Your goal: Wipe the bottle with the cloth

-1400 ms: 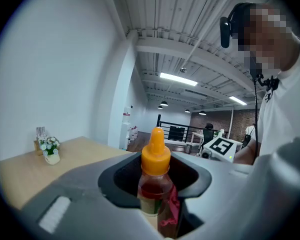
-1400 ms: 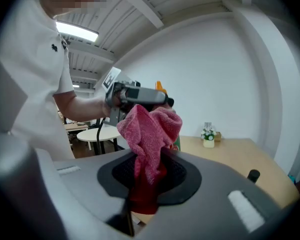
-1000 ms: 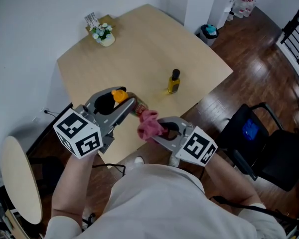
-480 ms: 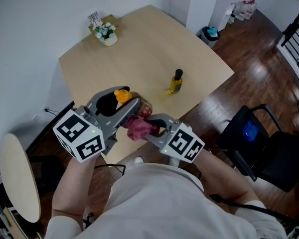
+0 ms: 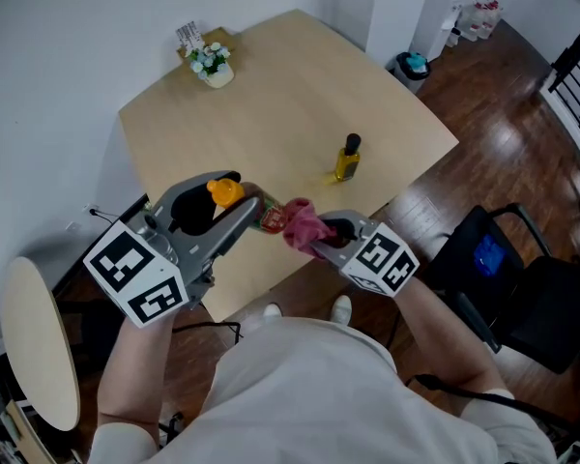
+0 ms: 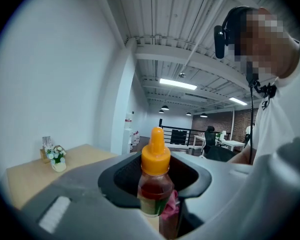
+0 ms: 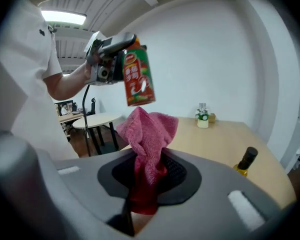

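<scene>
My left gripper (image 5: 240,204) is shut on a sauce bottle (image 5: 261,213) with an orange cap (image 5: 223,192) and a red and green label, held in the air over the near edge of the table. In the left gripper view the bottle (image 6: 154,181) stands upright between the jaws. My right gripper (image 5: 321,235) is shut on a bunched pink cloth (image 5: 304,222), which sits right beside the bottle's lower end; whether they touch I cannot tell. In the right gripper view the cloth (image 7: 147,144) rises from the jaws, with the bottle (image 7: 138,78) just above it.
A light wooden table (image 5: 271,95) lies below. On it stand a small dark-capped oil bottle (image 5: 347,159) near the right edge and a little flower pot (image 5: 212,64) at the far corner. A black chair (image 5: 507,278) is on the right, a round side table (image 5: 37,346) on the left.
My right gripper carried the cloth left against the bottle, then back right and slightly up. The left gripper with the bottle stayed almost where it was.
</scene>
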Demonstrator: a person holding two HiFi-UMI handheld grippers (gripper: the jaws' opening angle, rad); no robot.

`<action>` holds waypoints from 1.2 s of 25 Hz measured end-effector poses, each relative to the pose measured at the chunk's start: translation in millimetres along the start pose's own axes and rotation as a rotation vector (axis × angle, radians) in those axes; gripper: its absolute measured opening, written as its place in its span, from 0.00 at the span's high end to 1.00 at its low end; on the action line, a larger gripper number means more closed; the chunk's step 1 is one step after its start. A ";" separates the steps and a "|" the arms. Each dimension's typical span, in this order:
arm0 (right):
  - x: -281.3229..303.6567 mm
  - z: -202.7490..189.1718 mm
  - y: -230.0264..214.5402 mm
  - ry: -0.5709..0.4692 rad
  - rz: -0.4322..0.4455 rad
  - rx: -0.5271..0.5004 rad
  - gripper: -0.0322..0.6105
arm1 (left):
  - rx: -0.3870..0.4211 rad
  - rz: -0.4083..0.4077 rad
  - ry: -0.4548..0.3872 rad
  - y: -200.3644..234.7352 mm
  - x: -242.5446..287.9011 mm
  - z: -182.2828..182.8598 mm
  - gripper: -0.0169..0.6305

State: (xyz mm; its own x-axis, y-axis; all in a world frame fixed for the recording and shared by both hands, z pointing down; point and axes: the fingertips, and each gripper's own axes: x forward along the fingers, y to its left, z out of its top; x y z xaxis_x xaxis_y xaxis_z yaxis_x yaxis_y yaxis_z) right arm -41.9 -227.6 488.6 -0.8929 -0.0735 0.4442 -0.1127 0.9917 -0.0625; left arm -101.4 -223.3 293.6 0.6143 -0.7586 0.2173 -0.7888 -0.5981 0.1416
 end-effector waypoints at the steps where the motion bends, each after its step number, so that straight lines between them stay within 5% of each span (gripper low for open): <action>1: -7.6 12.4 -6.7 -0.022 -0.023 -0.007 0.82 | 0.002 -0.005 0.006 -1.5 -2.9 -2.0 0.73; 7: -43.0 121.2 -11.3 -0.216 -0.020 -0.115 0.82 | 0.003 -0.053 0.044 -9.7 5.2 -13.6 0.73; 11: -48.1 160.8 10.1 -0.307 0.031 -0.139 0.82 | 0.011 -0.096 0.057 -25.3 9.8 -20.9 0.73; 22: 10.3 55.0 1.4 -0.092 0.049 0.034 0.82 | 0.008 -0.079 0.005 -18.3 -12.7 -2.3 0.73; 30: 33.1 22.3 31.8 -0.017 0.103 0.070 0.82 | 0.026 -0.093 -0.049 -24.6 -18.0 19.9 0.73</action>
State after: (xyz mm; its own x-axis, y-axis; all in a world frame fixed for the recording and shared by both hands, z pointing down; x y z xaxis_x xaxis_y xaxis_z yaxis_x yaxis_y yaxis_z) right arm -84.7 -200.8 481.4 -0.9085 0.0262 0.4171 -0.0494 0.9843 -0.1694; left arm -92.6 -200.0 267.0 0.6857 -0.7109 0.1566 -0.7278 -0.6725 0.1340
